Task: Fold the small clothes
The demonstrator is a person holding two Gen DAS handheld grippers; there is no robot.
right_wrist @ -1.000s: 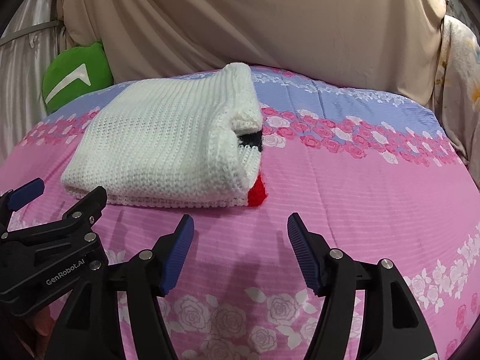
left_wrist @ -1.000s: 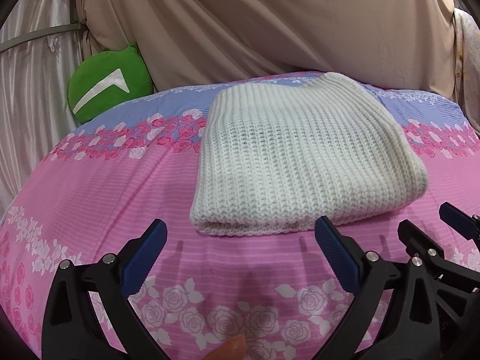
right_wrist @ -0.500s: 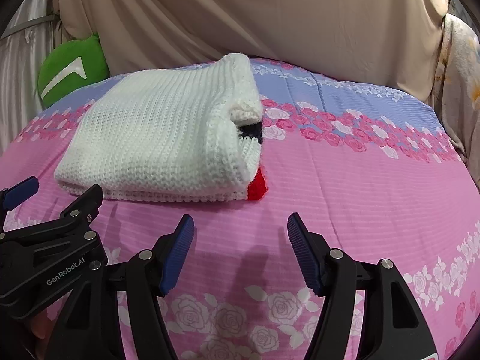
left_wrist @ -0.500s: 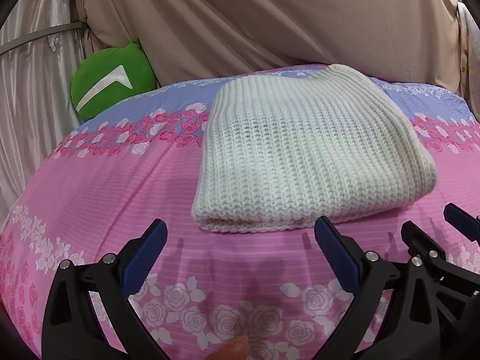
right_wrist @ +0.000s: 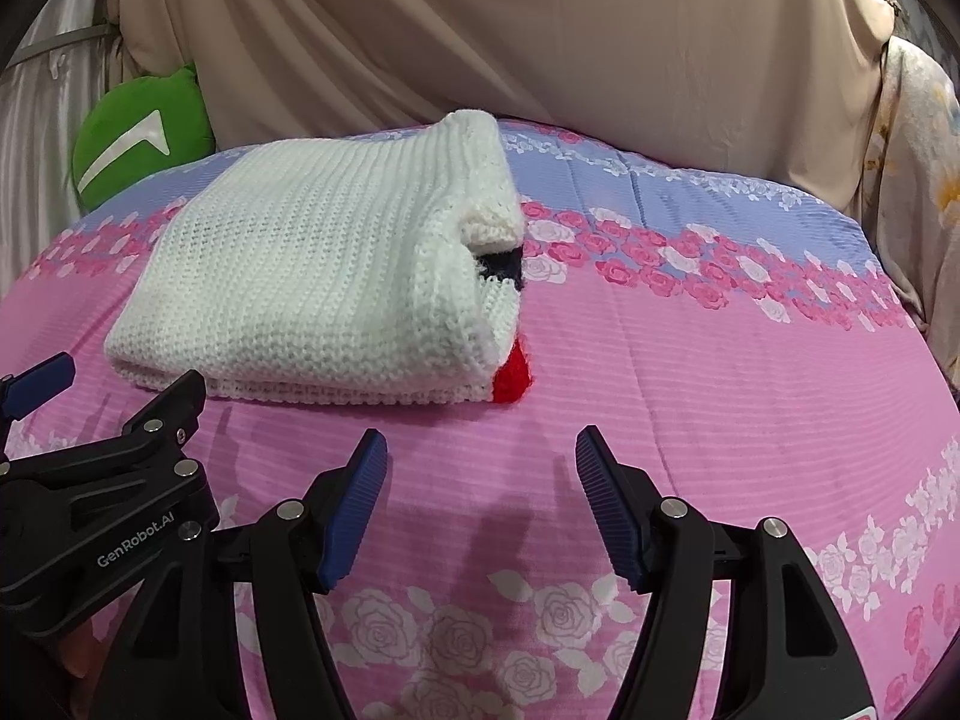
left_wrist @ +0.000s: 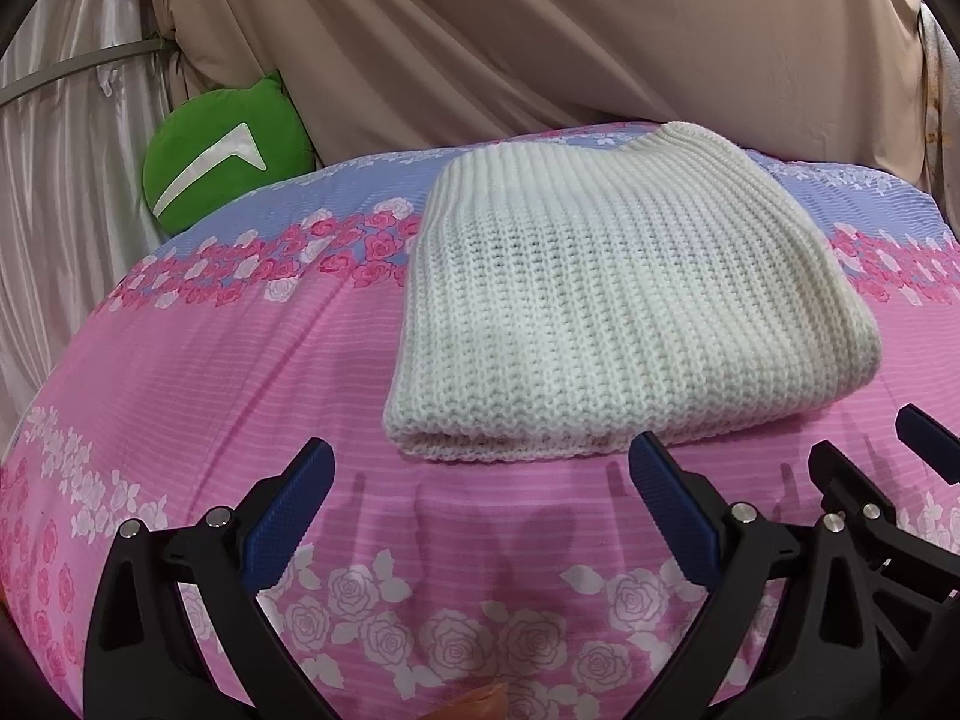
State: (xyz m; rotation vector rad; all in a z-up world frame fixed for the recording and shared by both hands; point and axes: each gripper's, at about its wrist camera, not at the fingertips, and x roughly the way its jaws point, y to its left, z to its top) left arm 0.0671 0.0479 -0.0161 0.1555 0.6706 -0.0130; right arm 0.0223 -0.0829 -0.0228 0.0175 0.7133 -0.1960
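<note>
Two grippers are seen nearest the cameras, side by side above the near edge of the bed. The left gripper (left_wrist: 480,498) is held with its blue-padded jaws spread wide, and nothing is gripped between them; only the pink sheet is seen in the gap. The right gripper (right_wrist: 480,489) is likewise held with its jaws well apart and empty. In each wrist view the other gripper's black frame is caught at the side of the picture, so the two are known to be close together.

One bedsheet (right_wrist: 720,390) is spread over the bed: white roses near the front edge, plain pink stripes in the middle, a band of pink roses further back, and a lilac strip at the far edge.

One folded white knitted garment (left_wrist: 606,312) is laid flat on the sheet, just beyond the left gripper's fingertips and apart from them. It is placed in the middle of the bed, reaching from the pink stripes to the lilac strip. Its long axis is run from the near edge towards the far edge, tilted slightly rightwards. Its ribbing follows the same line. At its right side, in the right wrist view, the layers are seen open, with one red patch (right_wrist: 513,381) and one dark patch (right_wrist: 501,267) showing.

One green cushion (left_wrist: 225,156) with a white mark is lodged at the far left corner. Beige drapery (left_wrist: 570,30) is hung behind.
</note>
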